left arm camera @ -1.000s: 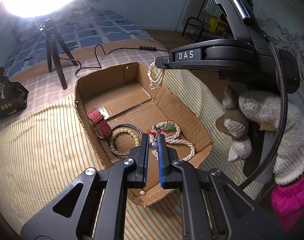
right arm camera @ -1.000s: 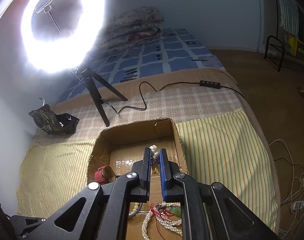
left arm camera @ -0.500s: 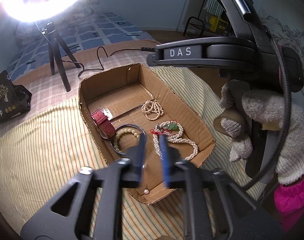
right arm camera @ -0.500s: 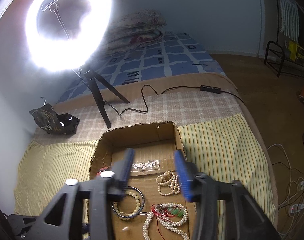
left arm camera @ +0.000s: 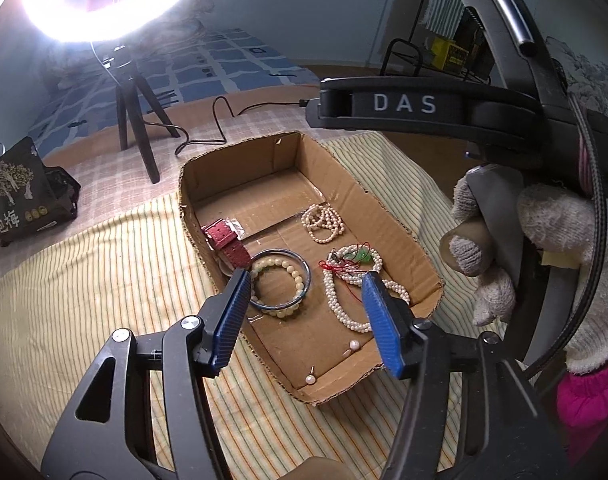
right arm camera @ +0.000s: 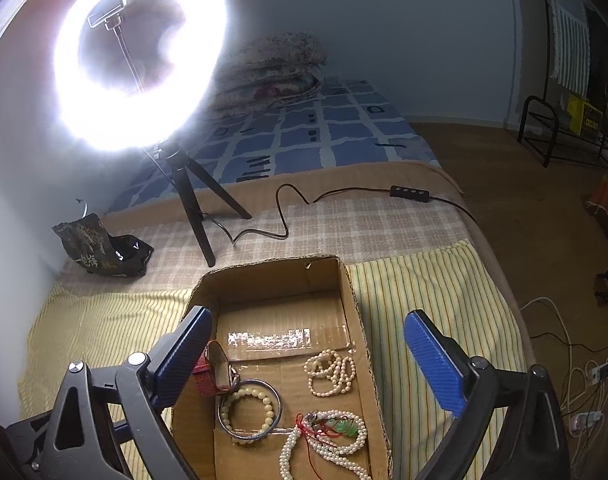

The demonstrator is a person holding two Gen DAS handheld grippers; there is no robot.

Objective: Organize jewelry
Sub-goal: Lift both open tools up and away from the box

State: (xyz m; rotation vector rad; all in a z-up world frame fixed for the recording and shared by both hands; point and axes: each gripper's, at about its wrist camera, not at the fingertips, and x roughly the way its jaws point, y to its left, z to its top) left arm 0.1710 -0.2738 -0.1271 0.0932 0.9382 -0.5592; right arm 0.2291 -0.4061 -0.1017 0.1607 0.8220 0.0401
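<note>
Box on bedspread — bracelets left, necklace right.

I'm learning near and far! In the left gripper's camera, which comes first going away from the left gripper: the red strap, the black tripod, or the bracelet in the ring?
1. Cream bead bracelet inside the metal bangle, in the cardboard box beside the left gripper.
2. Red leather watch strap, further back by the box's left wall.
3. Black tripod, beyond the box on the bed.
</note>
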